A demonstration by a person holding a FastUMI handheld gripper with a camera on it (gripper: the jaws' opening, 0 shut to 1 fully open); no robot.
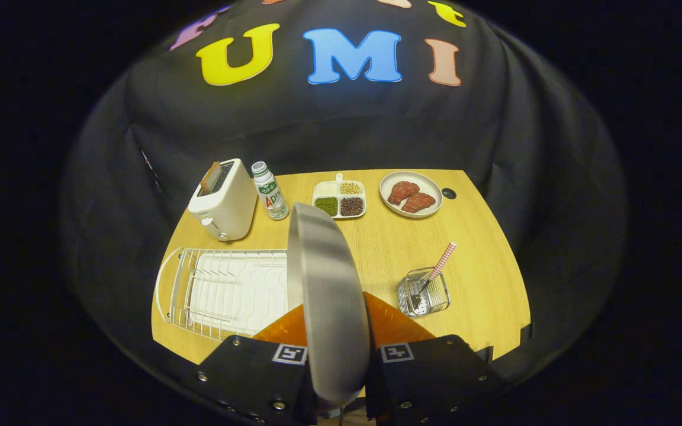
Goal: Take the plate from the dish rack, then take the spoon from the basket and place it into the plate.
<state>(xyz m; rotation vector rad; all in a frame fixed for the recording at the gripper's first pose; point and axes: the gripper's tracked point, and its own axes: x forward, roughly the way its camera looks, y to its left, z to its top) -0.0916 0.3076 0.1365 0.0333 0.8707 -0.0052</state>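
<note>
Standing on edge between the two fingers, the plate [323, 302] is being held upright by the gripper [338, 349], its rim rising ahead of the fingertips and its lower edge sinking between the finger bodies. Both fingers are pressing on it, one on each face, so the jaws are parted only by the plate's thickness. The plate is hanging clear above the table [376, 254], lifted out of the rack.

- Rack [222, 293]: wire dish rack on a white tray, lying just left of the plate and partly hidden behind it; its slots are standing empty.
- Basket [424, 293]: small perforated metal basket, sitting to the right of the fingers, apart from the plate.
- Spoon [436, 271]: standing tilted in the basket, bowl down, its checked handle leaning up and to the right past the basket rim.
- Toaster [224, 200]: white, sitting beyond the rack at the far left of the table, with a slice of bread [211, 176] sticking out of its slot.
- Bottle [270, 191]: small, capped, labelled, standing upright just right of the toaster.
- Tray [339, 199]: white, divided into compartments, lying beyond the plate's top rim, holding pale, green and dark red grains in separate compartments.
- Dish [410, 193]: round, pale, resting at the far right of the table, carrying two reddish pieces of meat side by side.
- Hole [449, 193]: dark round opening in the tabletop, just right of the dish.
</note>
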